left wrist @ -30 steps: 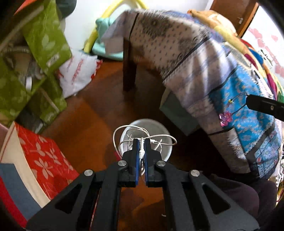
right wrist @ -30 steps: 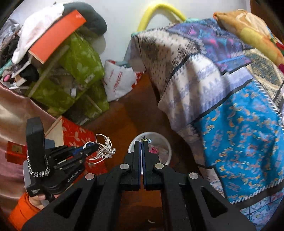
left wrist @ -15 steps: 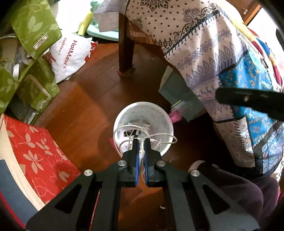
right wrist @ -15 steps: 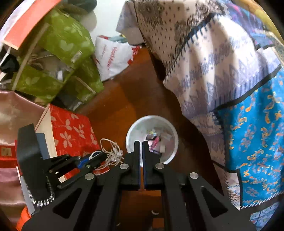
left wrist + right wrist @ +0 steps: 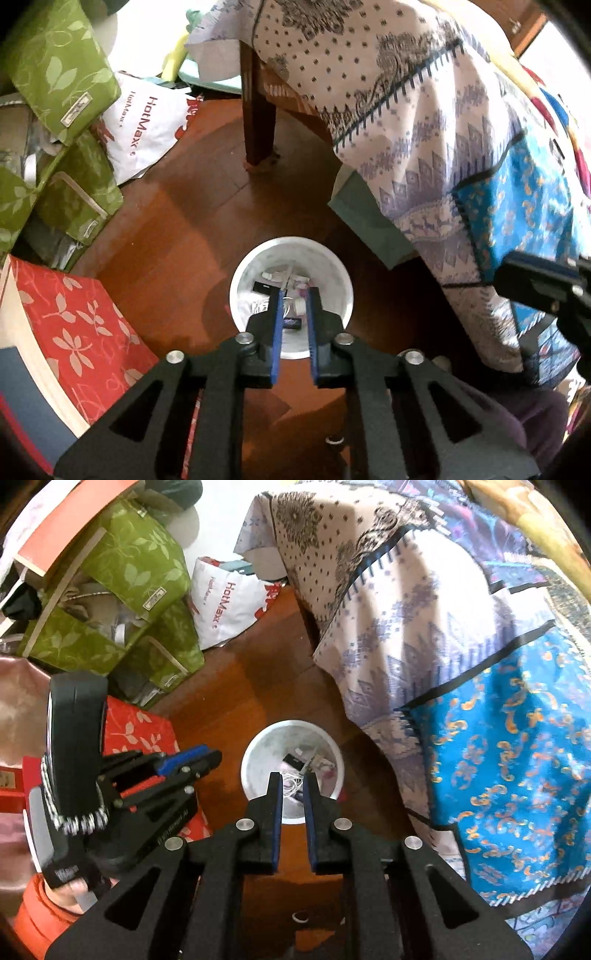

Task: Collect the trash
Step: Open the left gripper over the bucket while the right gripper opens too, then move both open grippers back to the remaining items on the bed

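- Hovering over the white bin [image 5: 334,269], the left gripper [image 5: 294,295] points steeply down, its jaws opening with a clear gap and nothing pinched between the blue pads [image 5: 277,325].
- Straight beneath its tips, inside the bin, lies the trash: a white cable [image 5: 293,784] coiled near the bottom, a small black item [image 5: 263,287], a few pale scraps and a pinkish bit [image 5: 301,291].
- Over on the right gripper [image 5: 293,777], same story: jaws opening, gap showing, nothing between the pads [image 5: 279,812], tips hanging above the near rim of the bin [image 5: 255,760].
- From the right wrist view the left gripper [image 5: 207,757] sits just left of the bin, held by a hand [image 5: 75,895] in an orange sleeve [image 5: 35,923].
- From the left wrist view the right gripper's black body [image 5: 546,288] juts in from the right edge, level with the bin; its fingertips cannot be made out there.
- Ahead of both tools and to the right, a patterned bedspread [image 5: 424,122] drapes down close to the bin, with a dark wooden leg [image 5: 258,114] beyond the bin.
- Left of the left gripper: a red floral box [image 5: 77,325], green leaf-print bags [image 5: 55,66] further ahead, and a white HotMax bag [image 5: 144,125] beside them.
- Right under the tool bodies, a small ring [image 5: 333,439] rests on the brown wood floor [image 5: 177,236].
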